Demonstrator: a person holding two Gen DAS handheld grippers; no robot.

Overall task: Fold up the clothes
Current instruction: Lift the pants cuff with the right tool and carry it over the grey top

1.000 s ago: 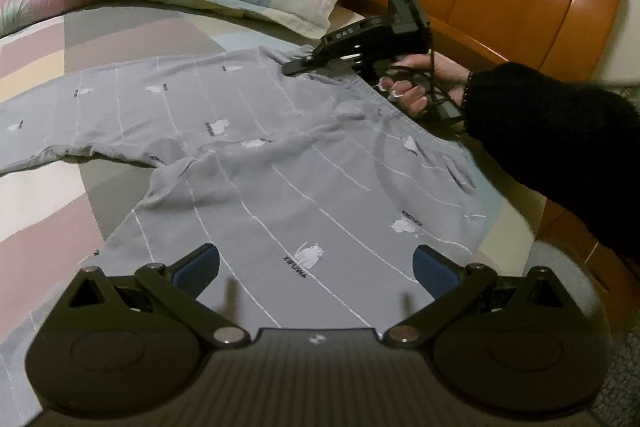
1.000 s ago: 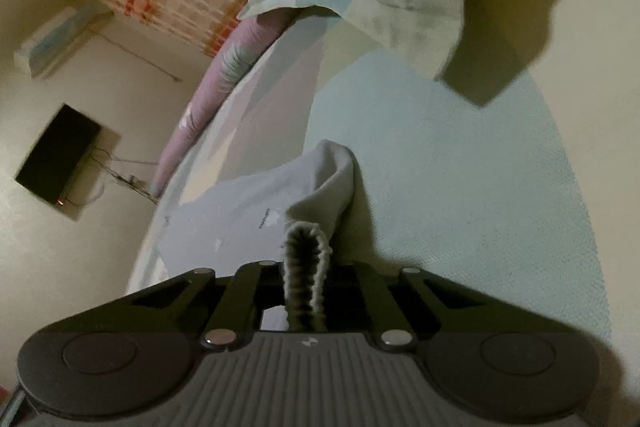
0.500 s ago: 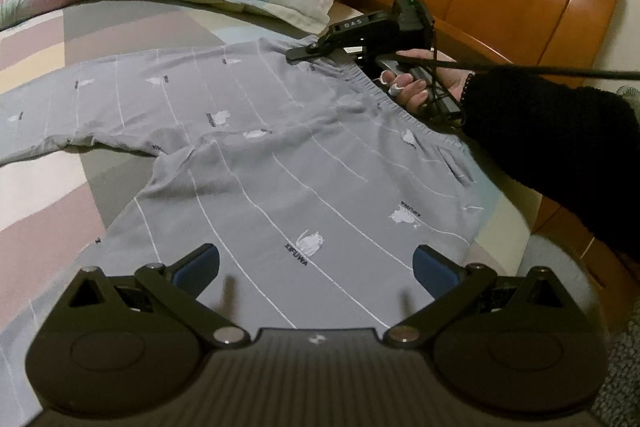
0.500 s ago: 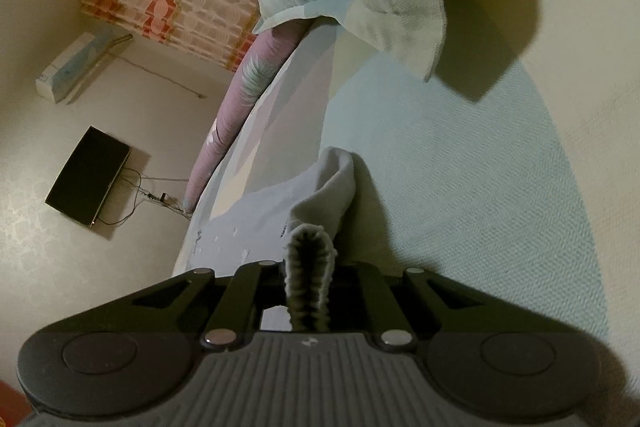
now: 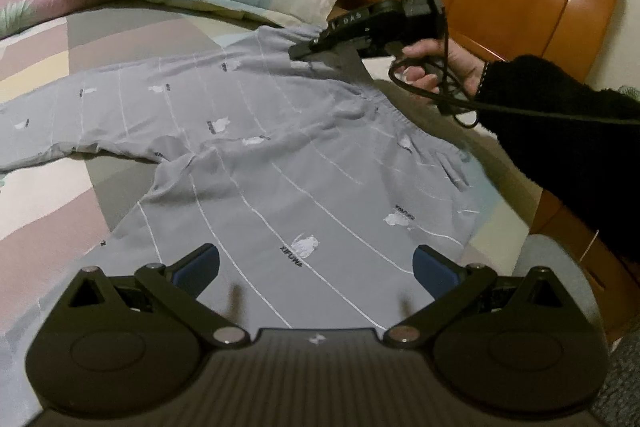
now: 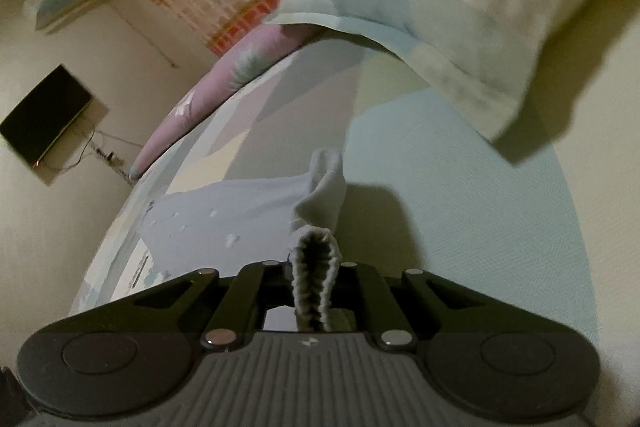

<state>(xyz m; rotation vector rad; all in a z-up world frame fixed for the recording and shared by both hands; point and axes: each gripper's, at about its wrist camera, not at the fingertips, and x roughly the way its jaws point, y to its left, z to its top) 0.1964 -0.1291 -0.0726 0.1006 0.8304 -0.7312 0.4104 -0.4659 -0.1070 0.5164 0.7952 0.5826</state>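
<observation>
On the bed (image 5: 48, 211), trousers (image 5: 280, 163): soft, light, limp. Right gripper (image 6: 314, 291) closing, pinching waistband (image 6: 314, 267); left gripper (image 5: 316, 269) spread, empty. Take hems, waistband.

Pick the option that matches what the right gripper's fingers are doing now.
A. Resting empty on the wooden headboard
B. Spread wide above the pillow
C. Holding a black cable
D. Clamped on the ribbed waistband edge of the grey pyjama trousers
D: in the right wrist view the right gripper has the ribbed waistband of the grey pyjama trousers pinched between its nearly closed fingers, lifted off the bedsheet.
</observation>
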